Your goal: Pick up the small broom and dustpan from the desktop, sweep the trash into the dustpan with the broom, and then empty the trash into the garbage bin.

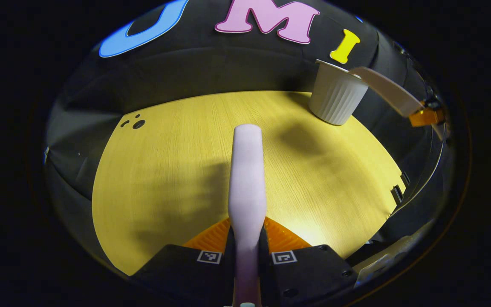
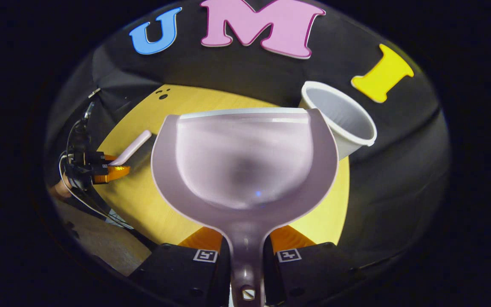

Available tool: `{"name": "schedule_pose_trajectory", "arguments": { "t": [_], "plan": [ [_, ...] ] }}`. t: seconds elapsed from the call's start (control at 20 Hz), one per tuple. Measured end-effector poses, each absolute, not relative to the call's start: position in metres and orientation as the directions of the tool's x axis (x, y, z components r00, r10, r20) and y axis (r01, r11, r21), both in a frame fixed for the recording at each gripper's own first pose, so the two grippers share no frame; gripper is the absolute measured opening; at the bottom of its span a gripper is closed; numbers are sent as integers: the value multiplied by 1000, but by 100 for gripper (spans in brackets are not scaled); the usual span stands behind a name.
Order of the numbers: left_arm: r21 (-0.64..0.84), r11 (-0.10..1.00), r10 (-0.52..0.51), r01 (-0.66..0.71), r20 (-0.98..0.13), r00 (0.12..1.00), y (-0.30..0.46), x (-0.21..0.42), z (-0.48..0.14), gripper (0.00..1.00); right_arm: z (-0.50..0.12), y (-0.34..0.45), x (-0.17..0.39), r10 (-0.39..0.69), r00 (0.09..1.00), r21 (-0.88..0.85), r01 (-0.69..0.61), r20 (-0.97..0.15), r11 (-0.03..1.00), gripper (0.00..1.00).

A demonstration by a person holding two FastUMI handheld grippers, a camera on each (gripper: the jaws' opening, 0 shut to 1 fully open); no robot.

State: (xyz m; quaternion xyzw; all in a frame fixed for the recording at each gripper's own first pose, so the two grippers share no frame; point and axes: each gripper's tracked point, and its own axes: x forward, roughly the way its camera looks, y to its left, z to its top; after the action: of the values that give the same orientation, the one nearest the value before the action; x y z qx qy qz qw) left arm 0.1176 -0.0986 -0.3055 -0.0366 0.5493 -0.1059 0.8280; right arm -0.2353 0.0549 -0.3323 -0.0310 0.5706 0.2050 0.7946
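My left gripper (image 1: 246,233) is shut on the small broom (image 1: 246,175), a pale lilac stem that points forward over the yellow desktop (image 1: 164,183); its bristles are hidden. My right gripper (image 2: 245,244) is shut on the handle of the lilac dustpan (image 2: 245,162), held above the table with its front lip near the white ribbed garbage bin (image 2: 348,121). The pan's bowl shows only a blurred dark patch. In the left gripper view the bin (image 1: 337,97) stands at the far right of the table, with the dustpan's edge (image 1: 388,89) beside its rim. The left gripper (image 2: 115,170) with the broom (image 2: 132,147) sits left of the pan.
A few small dark specks (image 1: 134,123) lie at the table's far left corner, and the same specks (image 2: 163,94) appear beyond the pan. Black cloth walls close in the table at the back and sides. A hand (image 2: 58,189) and cables are at the left edge.
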Motion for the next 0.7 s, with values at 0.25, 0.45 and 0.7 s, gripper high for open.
{"name": "schedule_pose_trajectory", "arguments": {
  "t": [0.25,0.45,0.7],
  "plan": [
    [-121,976,-180,178,-912,367,-95,121,-317,29,-397,87,-293,302,163,235,-332,-939,913,36],
    [-109,972,-179,209,-918,354,-98,119,-334,27,-449,99,-313,270,137,219,-301,-953,928,32],
    [-49,963,-142,264,-929,343,-98,120,-360,29,-479,101,-325,253,110,216,-270,-961,938,35]
  ]
}}
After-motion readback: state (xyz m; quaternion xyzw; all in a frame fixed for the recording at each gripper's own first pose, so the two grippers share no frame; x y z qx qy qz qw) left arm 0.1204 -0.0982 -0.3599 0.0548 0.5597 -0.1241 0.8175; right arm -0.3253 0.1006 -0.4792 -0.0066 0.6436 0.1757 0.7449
